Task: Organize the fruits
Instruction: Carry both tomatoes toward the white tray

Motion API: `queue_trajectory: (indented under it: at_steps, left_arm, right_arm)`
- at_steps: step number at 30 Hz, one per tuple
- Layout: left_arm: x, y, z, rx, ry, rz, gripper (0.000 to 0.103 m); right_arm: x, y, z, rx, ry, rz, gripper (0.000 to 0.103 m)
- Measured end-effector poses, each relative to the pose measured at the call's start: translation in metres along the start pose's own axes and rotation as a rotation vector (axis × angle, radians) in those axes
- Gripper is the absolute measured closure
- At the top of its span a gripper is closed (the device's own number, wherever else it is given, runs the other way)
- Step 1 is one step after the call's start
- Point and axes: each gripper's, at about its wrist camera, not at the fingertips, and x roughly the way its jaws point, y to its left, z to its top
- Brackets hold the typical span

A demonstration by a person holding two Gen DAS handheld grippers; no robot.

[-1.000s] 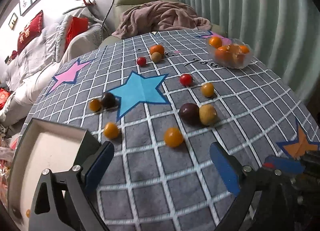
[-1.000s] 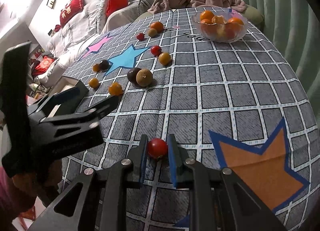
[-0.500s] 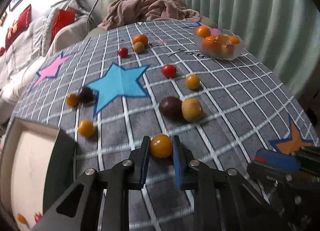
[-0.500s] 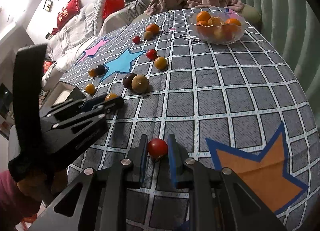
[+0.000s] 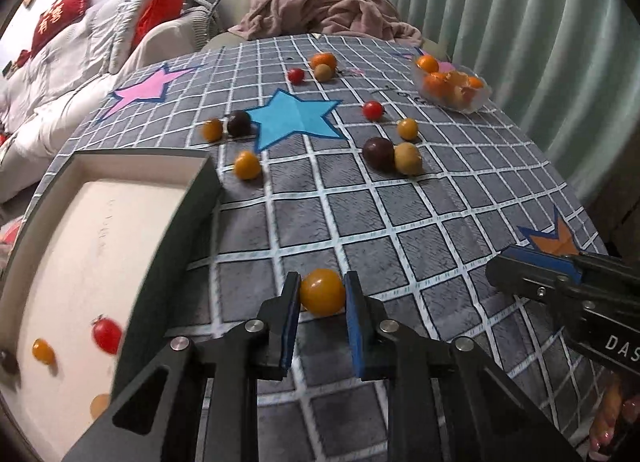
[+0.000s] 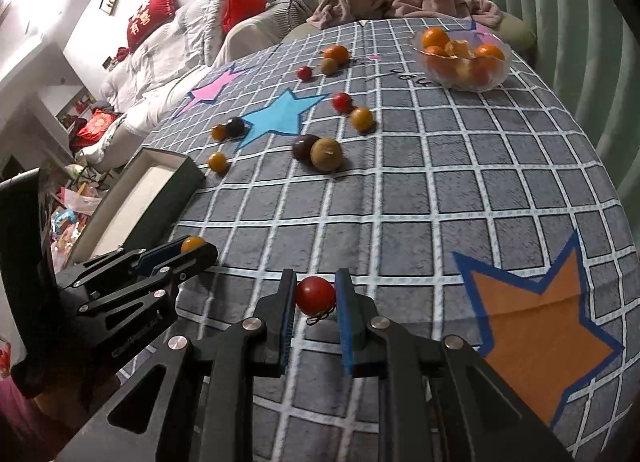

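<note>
My left gripper (image 5: pixel 322 292) is shut on a yellow-orange cherry tomato (image 5: pixel 322 291) and holds it above the cloth, just right of the white-lined box (image 5: pixel 100 230). The box holds a red tomato (image 5: pixel 106 335) and small orange fruits (image 5: pixel 43 351). My right gripper (image 6: pixel 315 296) is shut on a red cherry tomato (image 6: pixel 315 295) near the table's front edge. The left gripper also shows in the right wrist view (image 6: pixel 188 252) beside the box (image 6: pixel 160 190). Several small fruits lie scattered around the blue star (image 5: pixel 294 118).
A clear bowl of oranges (image 6: pixel 462 58) stands at the far right of the table. A dark plum and a tan fruit (image 5: pixel 392 154) lie together mid-table. A sofa with red cushions and a chair with a pink blanket are behind the table (image 5: pixel 400 222).
My left gripper closed on the yellow-orange tomato, lifted it and moved back and left toward the box. My right gripper has held the red tomato nearly still.
</note>
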Motion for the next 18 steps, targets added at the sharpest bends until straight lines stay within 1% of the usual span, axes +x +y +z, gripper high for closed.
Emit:
queue_trajectory:
  at_steps: [10, 14, 18]
  left_arm:
    - [-0.038, 0.024, 0.001, -0.047, -0.051, 0.009, 0.08]
    - [-0.052, 0.038, 0.003, -0.069, -0.069, 0.026, 0.08]
    - [-0.061, 0.057, 0.007, -0.097, -0.067, 0.05, 0.08]
  right_arm:
    - [-0.009, 0.038, 0.01, -0.06, -0.005, 0.017, 0.082]
    - [-0.011, 0.058, 0.018, -0.089, -0.005, 0.034, 0.082]
    - [-0.009, 0.081, 0.029, -0.13, -0.005, 0.047, 0.082]
